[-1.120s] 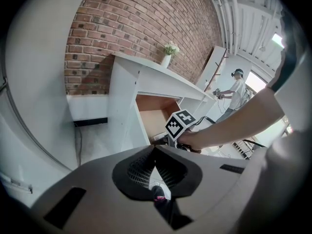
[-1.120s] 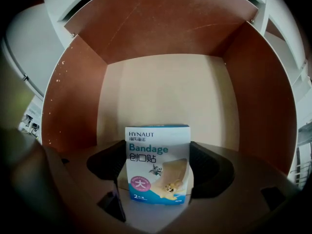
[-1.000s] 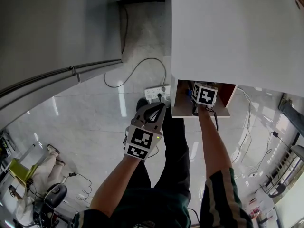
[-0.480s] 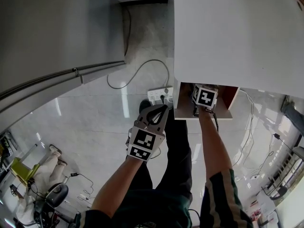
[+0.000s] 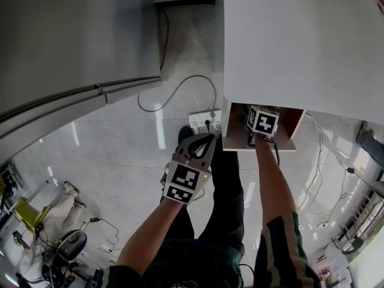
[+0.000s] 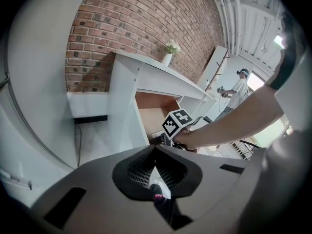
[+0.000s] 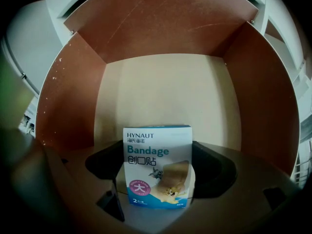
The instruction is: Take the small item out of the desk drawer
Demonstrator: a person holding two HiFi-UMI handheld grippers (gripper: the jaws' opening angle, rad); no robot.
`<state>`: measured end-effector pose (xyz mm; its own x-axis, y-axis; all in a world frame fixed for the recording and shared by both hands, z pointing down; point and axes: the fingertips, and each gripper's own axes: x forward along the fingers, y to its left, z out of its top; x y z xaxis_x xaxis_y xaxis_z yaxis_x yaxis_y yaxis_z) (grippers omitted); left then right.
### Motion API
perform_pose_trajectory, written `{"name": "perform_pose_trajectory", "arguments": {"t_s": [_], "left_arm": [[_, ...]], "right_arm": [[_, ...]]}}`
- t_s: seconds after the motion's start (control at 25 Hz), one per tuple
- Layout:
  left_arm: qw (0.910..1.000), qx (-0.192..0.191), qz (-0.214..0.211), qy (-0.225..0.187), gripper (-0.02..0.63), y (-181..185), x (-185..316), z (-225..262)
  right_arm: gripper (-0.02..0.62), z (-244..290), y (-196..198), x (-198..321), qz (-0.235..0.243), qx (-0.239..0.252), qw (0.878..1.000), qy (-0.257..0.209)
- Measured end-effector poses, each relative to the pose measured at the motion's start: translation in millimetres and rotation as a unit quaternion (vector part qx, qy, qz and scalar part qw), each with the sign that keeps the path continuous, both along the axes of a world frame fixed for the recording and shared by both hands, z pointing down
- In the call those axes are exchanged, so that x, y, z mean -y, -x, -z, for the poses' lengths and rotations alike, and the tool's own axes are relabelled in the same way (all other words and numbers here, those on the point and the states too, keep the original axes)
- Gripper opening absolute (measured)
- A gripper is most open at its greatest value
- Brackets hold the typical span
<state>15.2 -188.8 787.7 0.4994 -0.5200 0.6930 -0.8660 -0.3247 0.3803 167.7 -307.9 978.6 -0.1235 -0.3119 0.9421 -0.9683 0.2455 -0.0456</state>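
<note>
The left gripper (image 5: 206, 139) hangs at mid-frame in the head view, over the floor (image 5: 120, 155) and left of the drawer (image 5: 235, 138). In its own view the jaws lie together at the tips with nothing in them.

The right gripper (image 7: 158, 172) points steeply down into the open drawer, right of centre in the head view. Its jaws have just been opening and stand wide. The box (image 7: 157, 165) of bandages sits between them at the lower centre of the right gripper view, print facing the camera. I cannot tell whether the pads touch its sides. Behind the box lie the drawer's pale bottom and red-brown walls.

The drawer juts from under the white desk (image 5: 300, 41), which fills the upper right of the head view. A power strip (image 5: 201, 120) lies on the floor just left of the drawer, and a cable (image 5: 174, 87) curves off to the upper left.

Farthest off in the left gripper view, a vase (image 6: 168, 57) stands on the desk against a brick wall (image 6: 136, 18), with another person (image 6: 240, 89) at right.
</note>
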Motion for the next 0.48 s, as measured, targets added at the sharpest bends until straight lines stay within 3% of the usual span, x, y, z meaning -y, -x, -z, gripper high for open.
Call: {"name": "perform_pose_trajectory", "arguments": {"t_s": [0.48], "left_arm": [[0.9999, 0.01, -0.003, -0.006, 0.015, 3.1, -1.5, 9.5]], "right_arm": [[0.41, 8.6, -1.6, -0.6, 0.0, 0.006, 1.0, 0.005]]}}
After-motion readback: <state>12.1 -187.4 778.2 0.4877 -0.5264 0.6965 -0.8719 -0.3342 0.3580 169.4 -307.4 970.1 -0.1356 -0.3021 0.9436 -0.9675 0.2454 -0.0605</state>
